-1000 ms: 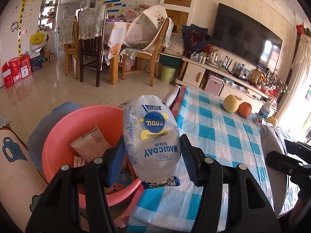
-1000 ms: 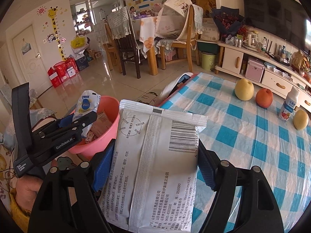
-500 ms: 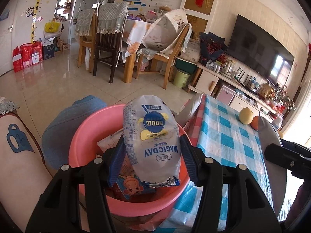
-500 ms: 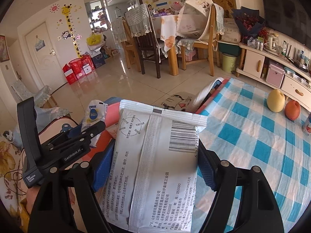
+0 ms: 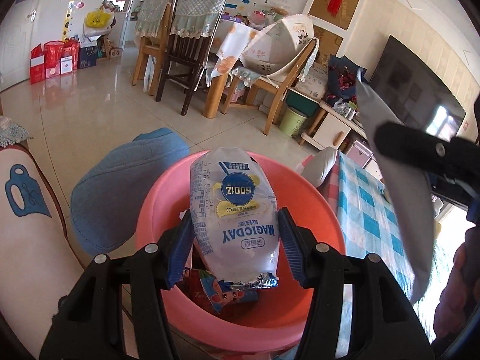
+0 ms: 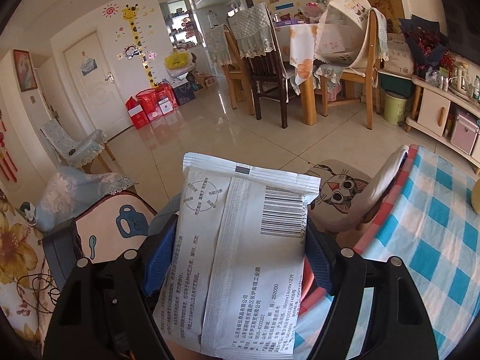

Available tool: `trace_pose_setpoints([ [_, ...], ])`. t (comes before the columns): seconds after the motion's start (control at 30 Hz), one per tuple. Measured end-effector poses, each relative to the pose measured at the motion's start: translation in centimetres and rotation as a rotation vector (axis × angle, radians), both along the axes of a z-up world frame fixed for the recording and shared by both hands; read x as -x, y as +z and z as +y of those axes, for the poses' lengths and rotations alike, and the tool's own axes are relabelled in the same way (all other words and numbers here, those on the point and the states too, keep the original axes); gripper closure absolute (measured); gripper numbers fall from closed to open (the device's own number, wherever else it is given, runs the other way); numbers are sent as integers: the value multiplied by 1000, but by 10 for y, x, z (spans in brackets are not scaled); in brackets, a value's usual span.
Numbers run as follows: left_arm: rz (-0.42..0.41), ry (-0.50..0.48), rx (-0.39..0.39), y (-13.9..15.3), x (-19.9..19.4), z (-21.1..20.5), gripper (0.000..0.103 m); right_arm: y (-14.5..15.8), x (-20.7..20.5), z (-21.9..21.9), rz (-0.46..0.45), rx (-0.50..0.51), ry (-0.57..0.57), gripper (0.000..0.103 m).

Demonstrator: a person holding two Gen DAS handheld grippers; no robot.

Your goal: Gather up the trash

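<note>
In the left wrist view my left gripper (image 5: 235,244) is shut on a pale blue MAGICDAY snack bag (image 5: 232,210), held directly above a pink plastic basin (image 5: 303,303) with crumpled wrappers (image 5: 231,291) in its bottom. My right gripper (image 6: 237,253) is shut on a flat white packet (image 6: 237,258) with a barcode and printed text; the packet fills the gap between the blue pads (image 6: 159,261). That packet (image 5: 399,198) and the right gripper's black body show at the right edge of the left wrist view, beside and above the basin.
The blue-checked tablecloth (image 6: 435,240) lies to the right, with a cat-print stool cushion (image 6: 342,195) at its corner. A blue cushion (image 5: 120,192) sits left of the basin. A sofa arm with a kettle print (image 6: 120,228) is at left. Chairs and a dining table (image 6: 300,60) stand across the tiled floor.
Both grippers swung left off the table, each keeping its packet. The basin now sits squarely under the left gripper's bag, and the right gripper's packet has come closer beside it.
</note>
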State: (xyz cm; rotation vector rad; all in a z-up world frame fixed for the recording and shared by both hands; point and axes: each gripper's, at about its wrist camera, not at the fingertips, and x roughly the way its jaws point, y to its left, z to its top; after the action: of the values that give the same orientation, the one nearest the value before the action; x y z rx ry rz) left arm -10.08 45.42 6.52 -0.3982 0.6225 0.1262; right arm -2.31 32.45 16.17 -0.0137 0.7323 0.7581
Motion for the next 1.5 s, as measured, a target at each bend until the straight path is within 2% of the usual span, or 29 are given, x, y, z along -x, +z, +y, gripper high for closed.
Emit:
trace_pose_setpoints([
  [0.13, 23, -3, 10, -12, -7, 2, 46, -13, -16, 16, 26, 0, 15, 23],
  [0.2, 24, -19, -11, -15, -8, 1, 41, -18, -21, 16, 23, 11, -8, 19],
  [0.23, 24, -26, -38, -15, -8, -2, 35, -20, -21, 14, 12, 14, -18, 13],
  [0.27, 20, -28, -63, -15, -7, -4, 21, -22, -19, 11, 4, 13, -29, 12],
  [0.3, 12, -33, -81, -15, -6, -7, 18, -23, -19, 7, 0, 14, -40, 12],
  [0.63, -23, 30, -134, 0, 3, -12, 5, -33, -5, -54, -24, 89, -149, 11],
  [0.93, -58, 25, -251, 34, 9, -44, 4, -35, 16, -114, -20, 124, -251, 11],
  [1.03, -76, 8, -268, 46, 13, -61, 4, -31, 29, -133, -40, 138, -280, 11],
  [1.27, -126, -48, -296, 73, 23, -109, 4, -10, 61, -176, -104, 141, -361, 9],
  [1.5, -169, -118, -367, 100, 35, -171, 4, 14, 99, -221, -183, 151, -446, 8],
])
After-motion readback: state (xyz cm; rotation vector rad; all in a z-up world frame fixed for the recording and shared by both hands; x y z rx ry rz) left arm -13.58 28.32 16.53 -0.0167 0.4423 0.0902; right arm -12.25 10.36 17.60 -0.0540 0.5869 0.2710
